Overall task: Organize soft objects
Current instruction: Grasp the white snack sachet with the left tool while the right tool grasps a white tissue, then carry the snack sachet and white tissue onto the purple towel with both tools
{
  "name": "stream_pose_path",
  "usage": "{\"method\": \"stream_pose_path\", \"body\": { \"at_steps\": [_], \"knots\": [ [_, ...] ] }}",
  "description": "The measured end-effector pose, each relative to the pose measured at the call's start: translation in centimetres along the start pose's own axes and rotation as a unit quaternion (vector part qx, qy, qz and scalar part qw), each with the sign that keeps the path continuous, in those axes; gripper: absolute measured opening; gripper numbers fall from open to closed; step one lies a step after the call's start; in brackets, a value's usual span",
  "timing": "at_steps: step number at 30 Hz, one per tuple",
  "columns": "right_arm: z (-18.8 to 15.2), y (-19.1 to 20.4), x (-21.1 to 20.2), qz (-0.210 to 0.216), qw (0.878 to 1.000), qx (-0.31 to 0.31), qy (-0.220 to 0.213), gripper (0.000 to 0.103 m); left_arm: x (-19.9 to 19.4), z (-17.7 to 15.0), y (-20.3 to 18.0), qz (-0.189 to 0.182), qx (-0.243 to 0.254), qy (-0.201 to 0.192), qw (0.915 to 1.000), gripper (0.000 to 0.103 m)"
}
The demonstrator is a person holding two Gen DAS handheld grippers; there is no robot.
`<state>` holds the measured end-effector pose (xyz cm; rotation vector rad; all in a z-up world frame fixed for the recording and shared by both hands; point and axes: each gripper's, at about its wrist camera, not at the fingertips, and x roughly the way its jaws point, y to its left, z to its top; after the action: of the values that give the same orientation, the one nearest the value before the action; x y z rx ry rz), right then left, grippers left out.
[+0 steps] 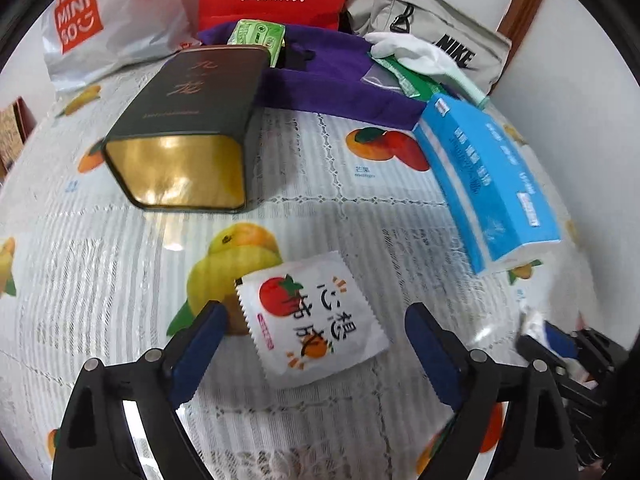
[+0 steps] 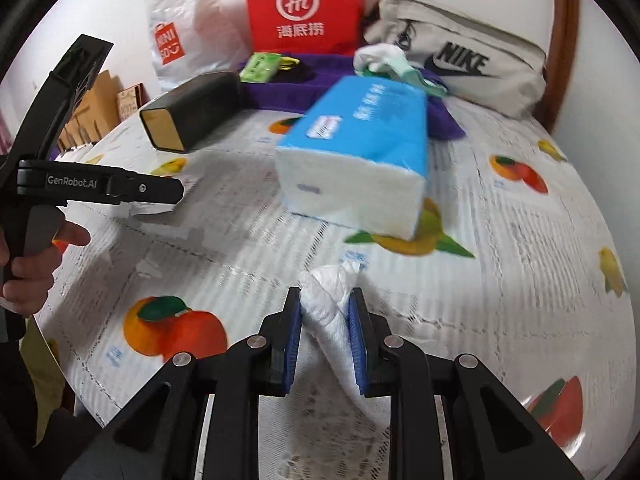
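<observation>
With the right tool [image 2: 325, 334] clamped on a crumpled white tissue [image 2: 332, 304] near the blue tissue pack [image 2: 360, 132], the left tool [image 1: 316, 340], jaws apart, straddles the persimmon-print sachet [image 1: 312, 316] and next needs to close on it.

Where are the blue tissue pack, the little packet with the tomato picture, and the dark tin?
blue tissue pack [image 2: 360, 120]: right wrist view, on its blue top face.
tomato packet [image 1: 316, 316]: left wrist view, middle of its printed front.
dark tin [image 1: 192, 92]: left wrist view, on its dark side wall.
</observation>
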<state>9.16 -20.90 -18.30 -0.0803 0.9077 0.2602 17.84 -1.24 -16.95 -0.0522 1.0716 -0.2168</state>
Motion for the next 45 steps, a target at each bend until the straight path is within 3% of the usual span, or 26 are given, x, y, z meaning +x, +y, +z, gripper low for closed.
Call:
{"method": "stream_pose_path", "body": {
  "at_steps": [5,6,9,12,13,16,21,22,32,45],
  "knots": [
    [0.1,-0.2,0.1,0.009,1.000,0.008,-0.009,0.023,0.9,-0.1,-1.4,0.060,0.029,-0.016,0.9977,0.091],
    [0.1,-0.3,0.1,0.012,1.000,0.011,-0.010,0.023,0.8,-0.1,-1.4,0.061,0.029,-0.022,0.9975,0.087],
    [0.2,-0.5,0.1,0.015,1.000,0.013,-0.013,0.023,0.3,-0.1,-1.3,0.061,0.034,-0.041,0.9967,0.057],
    [0.5,-0.2,0.4,0.015,1.000,0.010,-0.016,0.023,0.0,-0.3,-1.0,0.054,0.042,-0.046,0.9966,0.050],
    [0.5,-0.2,0.4,0.014,1.000,0.009,-0.016,0.023,-0.2,-0.3,-0.8,0.056,0.043,-0.049,0.9963,0.041],
    [0.6,0.0,0.6,0.012,1.000,0.006,-0.017,0.023,-0.6,-0.7,-0.2,0.044,0.045,-0.053,0.9966,0.032],
    [0.7,0.3,0.7,0.004,1.000,-0.001,-0.017,0.023,-1.1,-1.3,0.6,0.031,0.039,-0.055,0.9972,0.029],
    [0.7,0.3,0.7,0.004,1.000,-0.001,-0.016,0.023,-1.3,-1.5,0.7,0.033,0.038,-0.056,0.9972,0.023],
    [1.6,0.7,1.4,0.001,1.000,0.006,-0.011,0.023,-2.7,-2.9,4.0,0.042,0.007,-0.059,0.9973,0.022],
    [2.0,0.1,1.6,0.015,0.999,0.046,0.003,0.023,-2.8,-2.7,5.2,0.023,-0.005,-0.070,0.9973,0.022]
  ]
}}
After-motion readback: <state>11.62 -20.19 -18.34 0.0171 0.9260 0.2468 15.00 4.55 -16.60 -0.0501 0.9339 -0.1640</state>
